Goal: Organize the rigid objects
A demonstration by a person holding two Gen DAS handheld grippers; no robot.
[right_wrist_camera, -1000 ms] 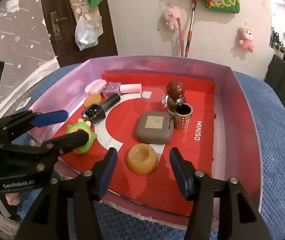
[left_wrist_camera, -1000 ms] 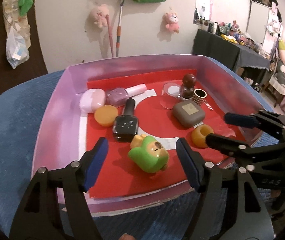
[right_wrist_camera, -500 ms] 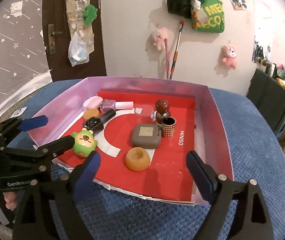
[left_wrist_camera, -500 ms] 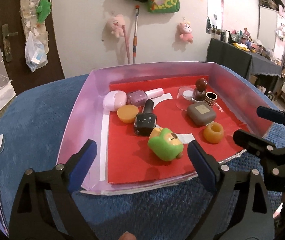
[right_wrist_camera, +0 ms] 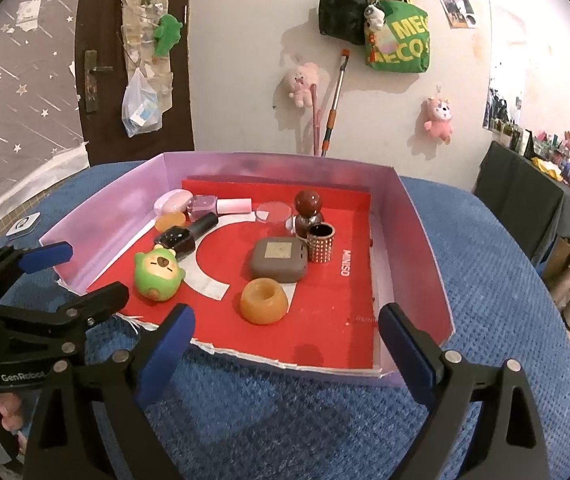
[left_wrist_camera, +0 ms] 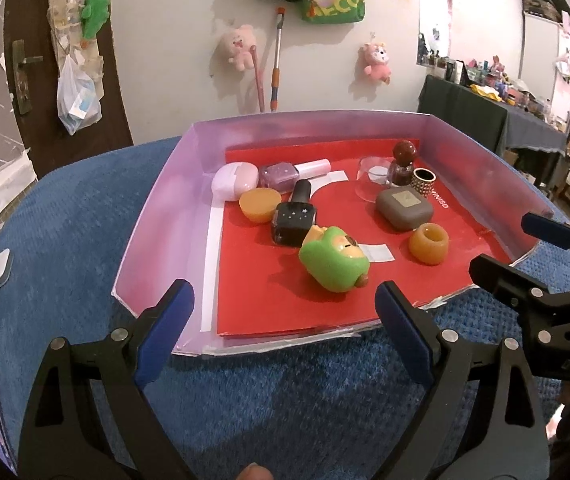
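I am holding the left gripper (left_wrist_camera: 283, 334) wide and empty over the blue textured cloth (left_wrist_camera: 285, 408), just short of the tray's open near edge (easy reach from here). The right gripper (right_wrist_camera: 285, 354) is still spreading its jaws, nothing between them. Inside the shallow pink-walled tray with red liner (left_wrist_camera: 157, 216), the green round toy figure (left_wrist_camera: 335, 260) and amber ring-shaped cup (right_wrist_camera: 263, 300) are lying nearest, the grey rounded-square case (right_wrist_camera: 279, 260) behind, bottles grouped along the back wall.
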